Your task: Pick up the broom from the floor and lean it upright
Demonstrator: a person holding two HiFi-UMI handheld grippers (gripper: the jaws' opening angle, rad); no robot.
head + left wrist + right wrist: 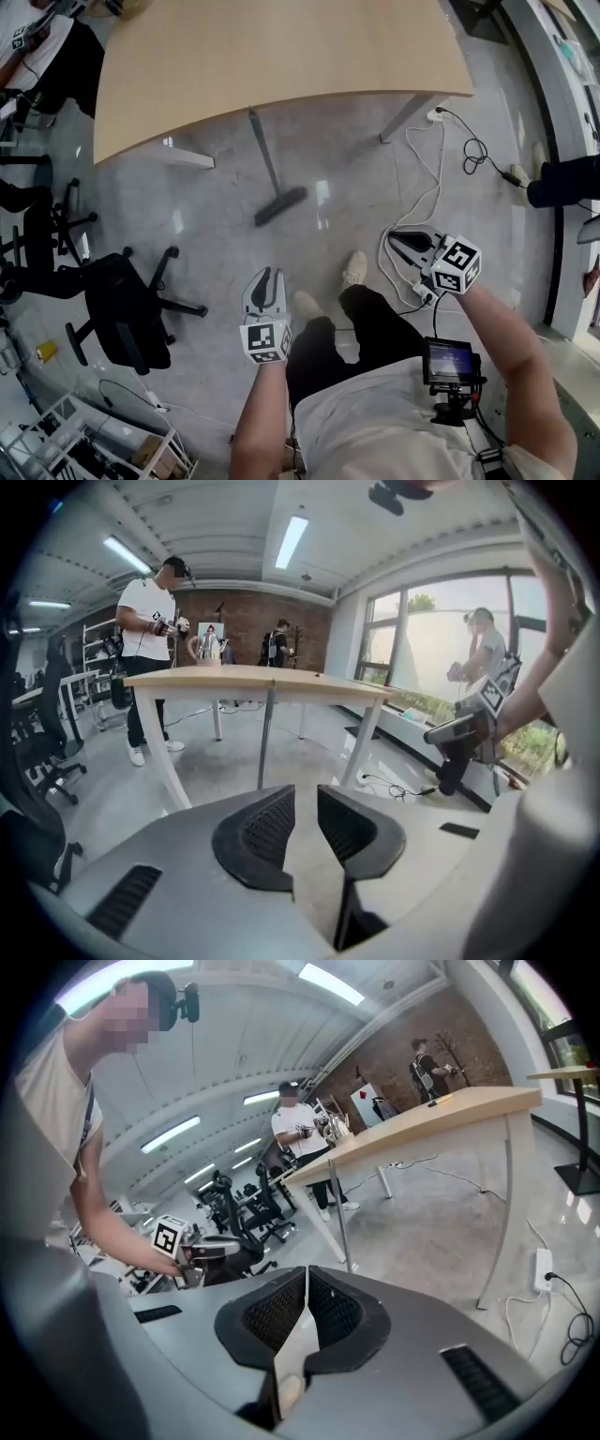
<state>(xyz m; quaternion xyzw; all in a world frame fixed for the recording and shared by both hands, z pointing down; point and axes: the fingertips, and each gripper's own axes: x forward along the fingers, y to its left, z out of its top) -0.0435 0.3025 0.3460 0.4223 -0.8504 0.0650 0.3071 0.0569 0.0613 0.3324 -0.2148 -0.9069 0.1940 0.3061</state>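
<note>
The broom (271, 178) stands on the grey floor with its dark head (281, 206) down. Its grey handle slants up to the front edge of the wooden table (281, 56). In the left gripper view a thin grey pole (265, 738) under the table edge looks like that handle. My left gripper (266, 274) is well back from the broom, near my feet, and its jaws (305, 822) stand apart with nothing between them. My right gripper (409, 246) is held off to the right, also away from the broom, with its jaws (307, 1299) closed together and holding nothing.
A black office chair (122, 309) stands at the left. White cables and a power strip (422, 286) lie on the floor at the right. Other people (150, 658) stand near the table. My shoes (354, 268) are just behind the broom head.
</note>
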